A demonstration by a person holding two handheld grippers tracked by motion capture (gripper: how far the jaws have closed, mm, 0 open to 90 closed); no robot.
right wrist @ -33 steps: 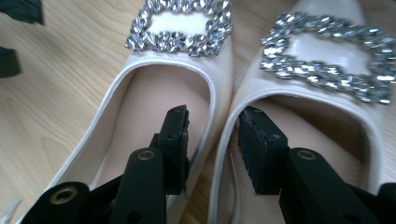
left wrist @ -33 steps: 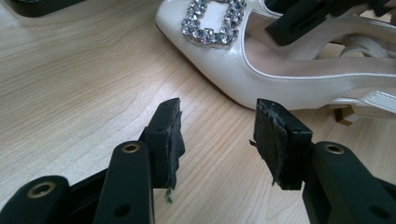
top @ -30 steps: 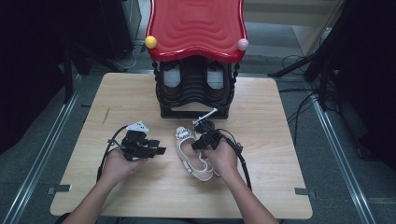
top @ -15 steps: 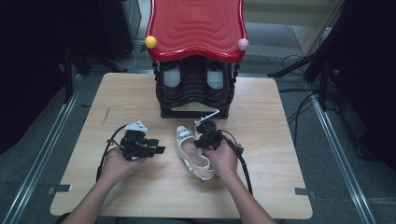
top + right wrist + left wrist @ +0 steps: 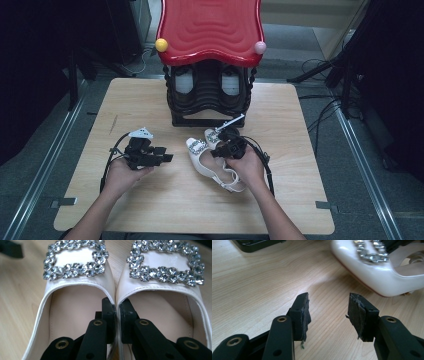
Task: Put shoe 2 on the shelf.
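Note:
A pair of white shoes with crystal buckles lies on the table in front of the rack, the left shoe [image 5: 75, 272] and the right shoe [image 5: 162, 267] side by side. My right gripper [image 5: 117, 305] has one jaw inside each shoe. Its jaws have just been closing and now pinch the two touching inner walls together. In the high view it [image 5: 220, 149] sits over the shoes [image 5: 202, 161]. My left gripper [image 5: 167, 157] rests to their left, open and holding nothing [image 5: 328, 315], with a shoe's toe [image 5: 372, 277] ahead of it.
A black shoe rack with a red wavy top [image 5: 210, 30] stands at the table's far edge, a yellow ball [image 5: 161, 44] and a pink ball [image 5: 260, 47] on its corners. The wooden table [image 5: 150, 100] has bare room at left and front. Cables lie on the floor at right.
The right gripper's jaws have drawn together onto the shoes' inner walls and the hand has edged slightly toward the rack. The left hand has stayed still.

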